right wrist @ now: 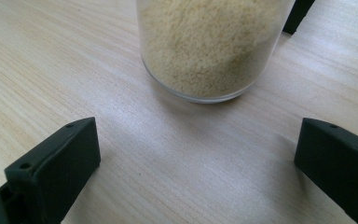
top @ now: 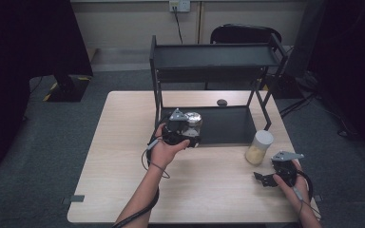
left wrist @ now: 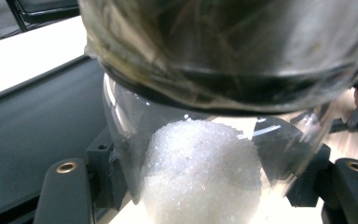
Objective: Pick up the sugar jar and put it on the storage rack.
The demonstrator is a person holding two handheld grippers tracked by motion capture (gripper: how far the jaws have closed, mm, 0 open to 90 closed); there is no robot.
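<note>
A pale wooden desk point(top: 123, 156) carries a black two-tier metal rack point(top: 228, 124). At its lower shelf's front-left corner, the left hand-held gripper point(top: 188, 135) clamps a clear glass jar of white granules point(left wrist: 200, 182). The right hand-held gripper point(right wrist: 198, 158) rests on the desk, jaws spread, before a white-lidded clear jar of yellowish grains point(top: 259, 147).

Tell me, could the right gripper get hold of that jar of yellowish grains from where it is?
Probably yes. The right gripper is open and faces the jar of yellowish grains, with bare table between them and nothing in the way.
</note>
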